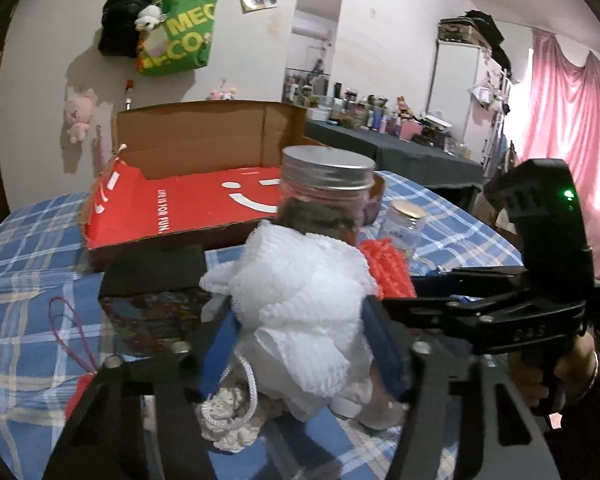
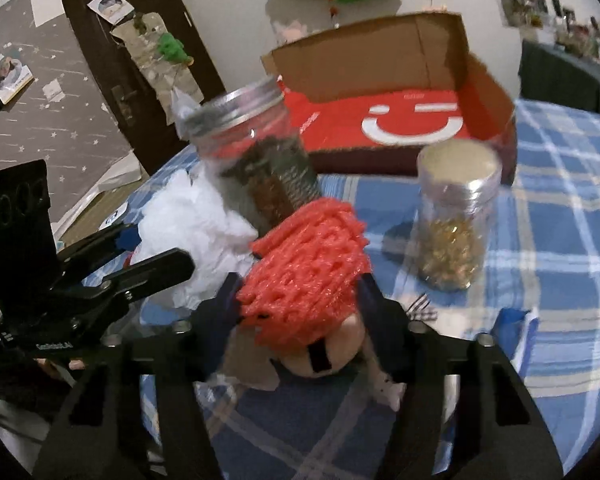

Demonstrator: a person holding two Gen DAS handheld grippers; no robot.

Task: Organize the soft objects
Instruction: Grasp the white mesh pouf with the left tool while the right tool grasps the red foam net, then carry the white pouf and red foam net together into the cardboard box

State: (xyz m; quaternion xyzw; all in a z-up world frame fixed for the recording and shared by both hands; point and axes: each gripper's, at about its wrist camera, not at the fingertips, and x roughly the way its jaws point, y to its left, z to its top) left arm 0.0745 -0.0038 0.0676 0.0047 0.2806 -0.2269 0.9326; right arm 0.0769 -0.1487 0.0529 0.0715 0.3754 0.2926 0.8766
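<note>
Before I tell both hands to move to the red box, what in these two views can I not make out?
- Left wrist view: the left gripper's pads, behind the white mesh bath puff.
- Right wrist view: whatever sits beneath the red foam net sleeve; only a beige patch shows.
- Right wrist view: the tall silver-lidded clear jar's contents, motion-blurred.
- Both views: the open red cardboard box's far interior, behind jars.

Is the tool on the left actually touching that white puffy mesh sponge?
Touching. In the left wrist view the white mesh sponge sits squeezed between the left tool's two blue fingers, bulging out above them, with no gap on either side.
</note>
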